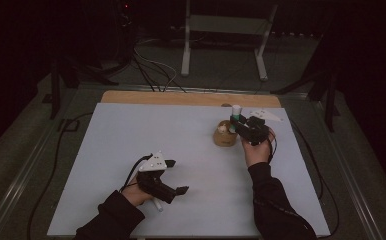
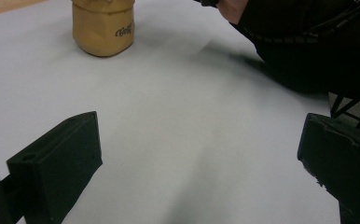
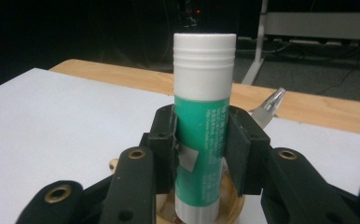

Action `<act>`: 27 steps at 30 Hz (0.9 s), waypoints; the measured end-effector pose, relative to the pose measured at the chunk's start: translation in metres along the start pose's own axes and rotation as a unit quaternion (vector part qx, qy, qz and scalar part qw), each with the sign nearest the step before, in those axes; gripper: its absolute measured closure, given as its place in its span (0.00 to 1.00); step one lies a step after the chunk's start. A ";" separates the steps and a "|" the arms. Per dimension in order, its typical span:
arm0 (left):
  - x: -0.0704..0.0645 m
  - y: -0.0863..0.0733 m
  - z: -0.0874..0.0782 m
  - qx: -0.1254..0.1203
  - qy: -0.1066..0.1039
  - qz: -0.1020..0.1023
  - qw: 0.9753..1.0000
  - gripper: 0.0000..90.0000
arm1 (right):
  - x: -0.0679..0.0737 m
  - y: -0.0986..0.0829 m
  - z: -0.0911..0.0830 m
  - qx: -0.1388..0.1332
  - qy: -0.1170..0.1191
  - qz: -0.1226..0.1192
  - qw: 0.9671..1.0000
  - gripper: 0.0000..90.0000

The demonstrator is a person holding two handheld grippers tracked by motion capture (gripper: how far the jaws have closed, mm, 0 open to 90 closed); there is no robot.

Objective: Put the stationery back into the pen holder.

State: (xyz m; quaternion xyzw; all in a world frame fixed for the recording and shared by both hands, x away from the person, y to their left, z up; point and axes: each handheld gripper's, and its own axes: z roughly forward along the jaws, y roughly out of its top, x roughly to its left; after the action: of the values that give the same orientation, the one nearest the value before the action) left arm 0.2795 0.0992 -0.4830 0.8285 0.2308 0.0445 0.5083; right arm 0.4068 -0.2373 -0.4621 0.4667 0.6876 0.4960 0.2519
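Note:
A glue stick [image 3: 201, 112] with a green body and white cap stands upright between the jaws of my right gripper [image 3: 201, 144], which is shut on it. Its lower end sits just over the open top of a tan pouch [image 3: 236, 205]. In the high view the right gripper [image 1: 241, 122] holds the glue stick [image 1: 236, 111] right beside the tan pouch [image 1: 225, 134] at the mat's right. A clear pointed tip [image 3: 271, 103] pokes up behind the jaws. My left gripper [image 1: 177, 176] hovers near the front of the mat, open and empty. The left gripper [image 2: 197, 163] faces the tan pouch [image 2: 103, 28] from afar.
A white mat [image 1: 131, 150] covers a wooden table [image 1: 181, 98]. A small white stick [image 1: 157, 205] lies under the left hand. The right sleeve [image 2: 308, 42] crosses the far side. Cables and a metal stand [image 1: 186, 45] are on the floor behind the table.

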 end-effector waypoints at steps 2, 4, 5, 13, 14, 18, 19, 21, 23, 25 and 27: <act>0.000 0.000 0.000 0.000 0.000 -0.001 1.000 0.00 | -0.001 -0.001 0.002 0.003 0.000 0.004 1.000 0.73; 0.000 0.000 0.000 0.001 0.000 -0.002 1.000 0.00 | 0.000 -0.002 0.004 0.006 -0.004 0.004 1.000 0.73; 0.000 0.000 0.000 0.002 0.001 -0.002 1.000 0.00 | 0.000 -0.003 0.005 0.007 -0.004 0.005 1.000 0.73; 0.000 0.000 0.000 0.002 -0.001 -0.002 1.000 0.00 | -0.002 -0.010 0.010 0.022 -0.014 0.002 1.000 0.73; 0.000 0.000 0.000 0.002 0.000 -0.002 1.000 0.00 | -0.003 -0.011 0.010 0.024 -0.016 0.002 1.000 0.73; 0.000 0.000 0.000 0.002 0.000 0.000 1.000 0.00 | -0.004 -0.013 0.008 0.022 -0.013 0.012 1.000 0.64; -0.001 0.000 -0.001 0.001 0.000 0.000 1.000 0.00 | -0.005 -0.012 0.006 0.016 -0.013 0.016 1.000 0.61; -0.001 0.001 -0.002 0.000 -0.001 0.000 1.000 0.00 | -0.005 -0.009 0.001 0.004 -0.009 0.019 1.000 0.52; -0.001 0.002 -0.003 -0.002 -0.001 0.001 1.000 0.00 | -0.005 -0.005 -0.006 -0.005 -0.004 0.023 1.000 0.45; 0.000 0.003 -0.005 -0.005 -0.001 0.003 1.000 0.00 | -0.005 -0.001 -0.014 -0.013 0.005 0.023 1.000 0.36; 0.000 0.004 -0.007 -0.008 -0.001 0.002 1.000 0.00 | -0.003 0.003 -0.021 -0.022 0.019 0.020 0.999 0.28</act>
State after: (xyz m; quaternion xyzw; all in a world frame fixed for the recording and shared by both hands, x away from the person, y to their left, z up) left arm 0.2790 0.1032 -0.4764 0.8248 0.2281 0.0462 0.5152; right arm 0.3919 -0.2497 -0.4519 0.4650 0.6719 0.5246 0.2389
